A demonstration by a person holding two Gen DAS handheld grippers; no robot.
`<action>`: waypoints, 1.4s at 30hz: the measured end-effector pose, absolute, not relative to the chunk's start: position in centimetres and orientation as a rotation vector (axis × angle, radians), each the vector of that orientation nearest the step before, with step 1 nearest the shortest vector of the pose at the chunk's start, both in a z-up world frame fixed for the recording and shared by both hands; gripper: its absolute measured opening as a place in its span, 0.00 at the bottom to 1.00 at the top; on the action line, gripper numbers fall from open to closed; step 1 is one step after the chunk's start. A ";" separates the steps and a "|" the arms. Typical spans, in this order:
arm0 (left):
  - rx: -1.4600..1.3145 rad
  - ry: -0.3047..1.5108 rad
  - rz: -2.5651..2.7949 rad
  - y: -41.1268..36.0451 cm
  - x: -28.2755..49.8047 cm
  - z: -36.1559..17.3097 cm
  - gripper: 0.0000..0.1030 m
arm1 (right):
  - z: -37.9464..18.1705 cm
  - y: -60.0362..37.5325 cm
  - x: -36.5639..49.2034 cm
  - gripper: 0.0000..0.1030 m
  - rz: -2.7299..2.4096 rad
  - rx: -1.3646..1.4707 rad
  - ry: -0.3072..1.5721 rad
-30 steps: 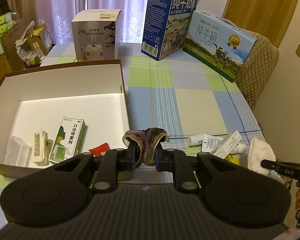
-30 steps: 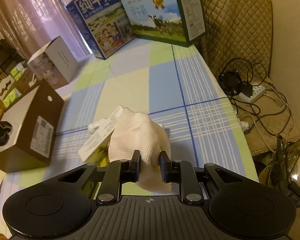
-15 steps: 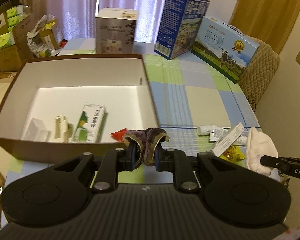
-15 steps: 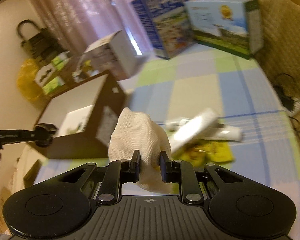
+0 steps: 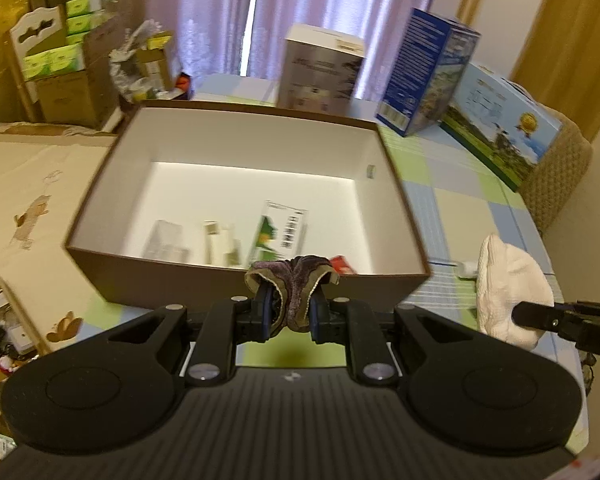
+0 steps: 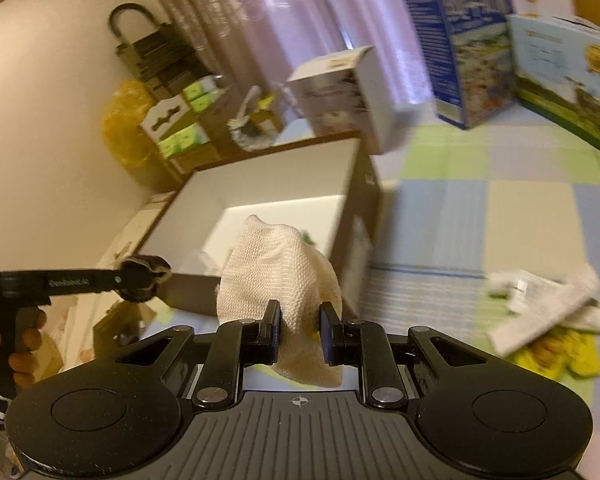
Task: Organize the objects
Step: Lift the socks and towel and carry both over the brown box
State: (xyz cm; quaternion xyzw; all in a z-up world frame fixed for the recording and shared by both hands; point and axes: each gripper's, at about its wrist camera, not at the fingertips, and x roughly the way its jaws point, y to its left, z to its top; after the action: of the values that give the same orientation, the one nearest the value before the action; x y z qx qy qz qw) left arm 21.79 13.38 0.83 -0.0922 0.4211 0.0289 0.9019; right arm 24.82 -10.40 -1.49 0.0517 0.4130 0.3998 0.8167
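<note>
My left gripper (image 5: 290, 307) is shut on a dark purple-and-olive cloth (image 5: 292, 280), held in front of the near wall of an open brown box with a white inside (image 5: 244, 276). Small cartons, among them a green-and-white carton (image 5: 280, 228), lie in the box. My right gripper (image 6: 299, 322) is shut on a white knitted cloth (image 6: 276, 264), held off the box's near right corner (image 6: 352, 240). The white cloth (image 5: 508, 280) shows at the right of the left wrist view. The left gripper (image 6: 140, 276) appears at the left of the right wrist view.
Loose tubes and a paper packet (image 6: 548, 308) over a yellow wrapper (image 6: 556, 356) lie on the checked tablecloth at right. A white carton (image 5: 320, 68) and two milk cartons (image 5: 428, 72) (image 5: 500, 120) stand at the table's back. Stacked boxes (image 5: 60, 60) fill the room at left.
Both grippers have swung left toward the box, each still holding its cloth. The box now fills the middle of the left wrist view, and the loose items have slid right.
</note>
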 end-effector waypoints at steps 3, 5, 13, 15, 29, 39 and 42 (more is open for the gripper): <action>-0.195 0.867 0.085 15.4 21.7 0.9 0.13 | -1.4 -8.0 25.5 0.16 0.871 0.096 0.865; -0.195 0.861 0.102 16.7 21.8 0.9 0.13 | -1.3 -6.4 26.0 0.16 0.872 0.085 0.857; -0.181 0.854 0.147 21.0 23.5 0.7 0.13 | -2.0 -1.9 29.5 0.16 0.785 0.009 0.865; -0.177 0.858 0.156 21.8 24.3 0.4 0.13 | -2.5 -0.9 30.5 0.16 0.763 -0.004 0.881; -0.159 0.921 0.154 25.1 28.7 -2.3 0.13 | -7.2 3.9 35.0 0.25 0.611 -0.187 0.944; -0.136 0.950 0.142 26.2 31.5 -3.5 0.14 | -7.9 4.7 35.6 0.34 0.636 -0.205 0.955; -0.124 0.963 0.139 26.3 32.5 -4.1 0.14 | -7.9 4.8 35.9 0.34 0.640 -0.204 0.956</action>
State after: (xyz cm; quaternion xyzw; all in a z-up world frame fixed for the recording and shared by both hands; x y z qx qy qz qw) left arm 32.49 26.32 -4.05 -0.0595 0.4624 0.0668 0.8822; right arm 35.86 4.85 -7.92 -0.0963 0.4511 0.3019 0.8343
